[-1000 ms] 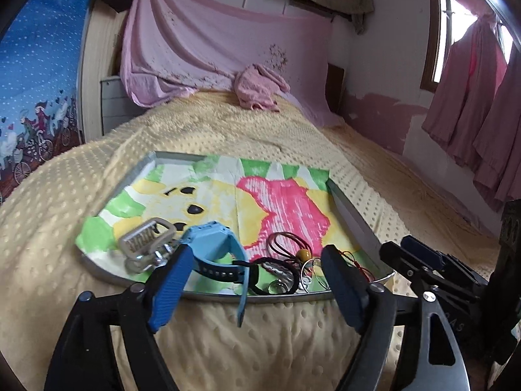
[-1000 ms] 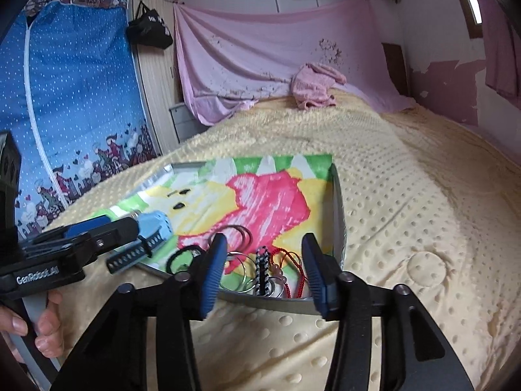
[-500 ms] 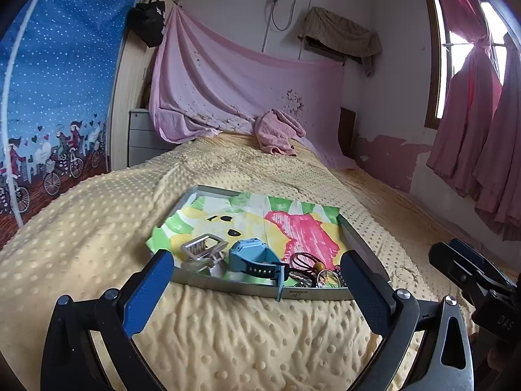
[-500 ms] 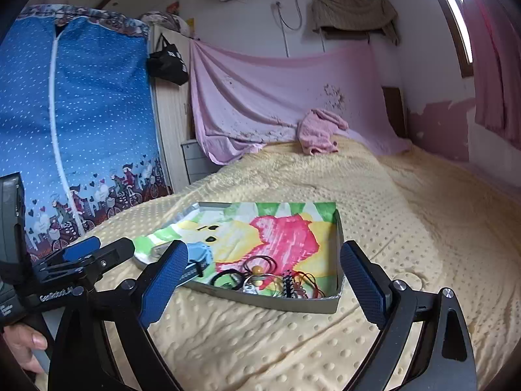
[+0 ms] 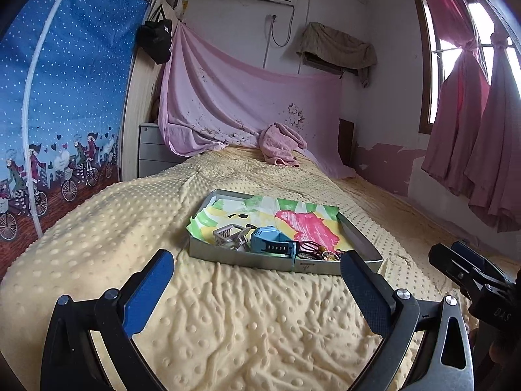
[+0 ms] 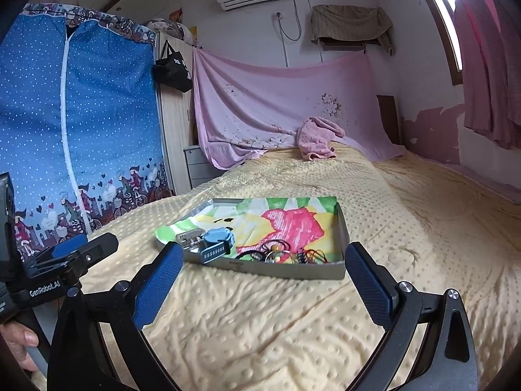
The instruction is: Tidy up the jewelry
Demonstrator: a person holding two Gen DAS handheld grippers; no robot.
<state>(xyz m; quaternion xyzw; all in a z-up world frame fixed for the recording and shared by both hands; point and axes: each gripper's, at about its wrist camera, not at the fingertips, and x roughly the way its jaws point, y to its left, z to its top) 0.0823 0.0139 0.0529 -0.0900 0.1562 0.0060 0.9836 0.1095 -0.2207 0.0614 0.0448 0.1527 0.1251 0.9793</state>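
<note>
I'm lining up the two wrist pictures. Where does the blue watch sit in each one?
Left wrist view: the blue watch lies at the tray's near edge, centre of the picture, right of the silver watch.
Right wrist view: the blue watch is at the tray's near left corner, left of centre.
Shared landmark: the pink towel at the bed's far end.
</note>
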